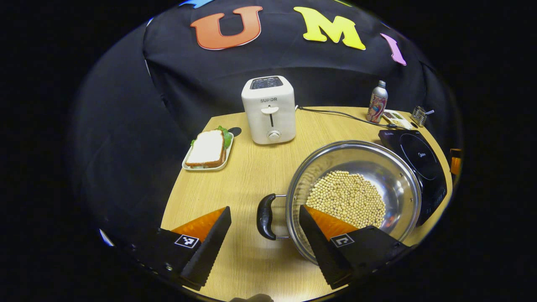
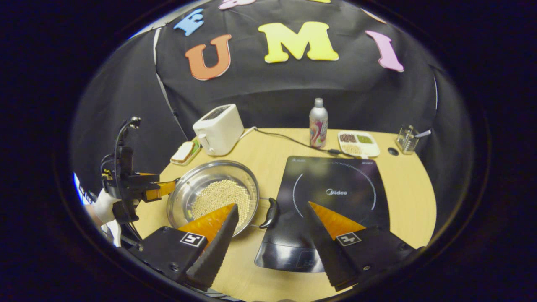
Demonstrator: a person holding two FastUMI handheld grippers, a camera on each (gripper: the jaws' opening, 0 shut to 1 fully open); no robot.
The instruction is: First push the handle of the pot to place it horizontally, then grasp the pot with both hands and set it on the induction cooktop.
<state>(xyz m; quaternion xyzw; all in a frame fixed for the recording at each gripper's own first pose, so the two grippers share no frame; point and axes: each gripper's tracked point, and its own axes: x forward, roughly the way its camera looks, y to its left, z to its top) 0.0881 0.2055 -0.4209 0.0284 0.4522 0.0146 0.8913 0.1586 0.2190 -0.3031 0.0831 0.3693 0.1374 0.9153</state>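
On the table [image 2: 260,155], the induction cooktop [image 2: 335,197] sat bare while the pot [image 2: 214,193] of beans rested just left of it, so lifting remained. You held your left gripper [image 1: 264,235] and right gripper [image 2: 270,239] wide open, each straddling a handle, gripping nothing.

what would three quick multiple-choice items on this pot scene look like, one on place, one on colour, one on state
1. Where does the white toaster stand?
A. on the black induction cooktop
B. behind the sandwich on its pale tray
C. inside the pot

2. What colour are the handles of the steel pot holding pale beans?
A. black
B. red
C. white

3. How are the left tongs?
A. shut on the handle
B. shut, empty
C. open

Key: B, the toaster sits farther back beside the tray; A, the left handle is black; C, fingers wide apart around it.
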